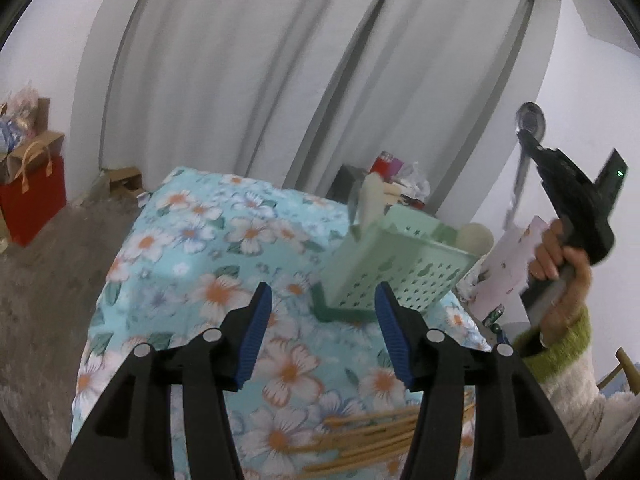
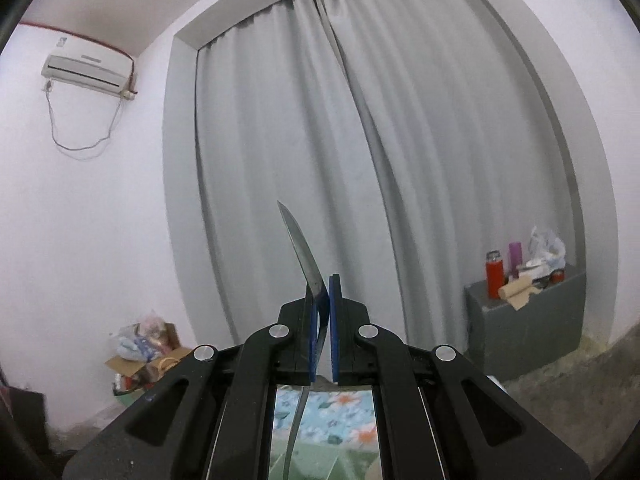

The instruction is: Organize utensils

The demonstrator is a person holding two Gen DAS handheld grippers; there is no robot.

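While the right gripper (image 2: 320, 292) jaws pinch a spoon (image 1: 530, 120), the left gripper (image 1: 320, 320) jaws gape empty; chopsticks (image 1: 368, 440) at lower right still wait outside the green basket (image 1: 400, 264)

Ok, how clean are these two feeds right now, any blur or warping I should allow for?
Left wrist view: the chopsticks at the bottom and the spoon handle are smeared by motion; the green basket is a little soft. Right wrist view: sharper, with the spoon in the right tongs crisp. Both views: fisheye bends the curtains, corners are black, and the light is flat without glare.
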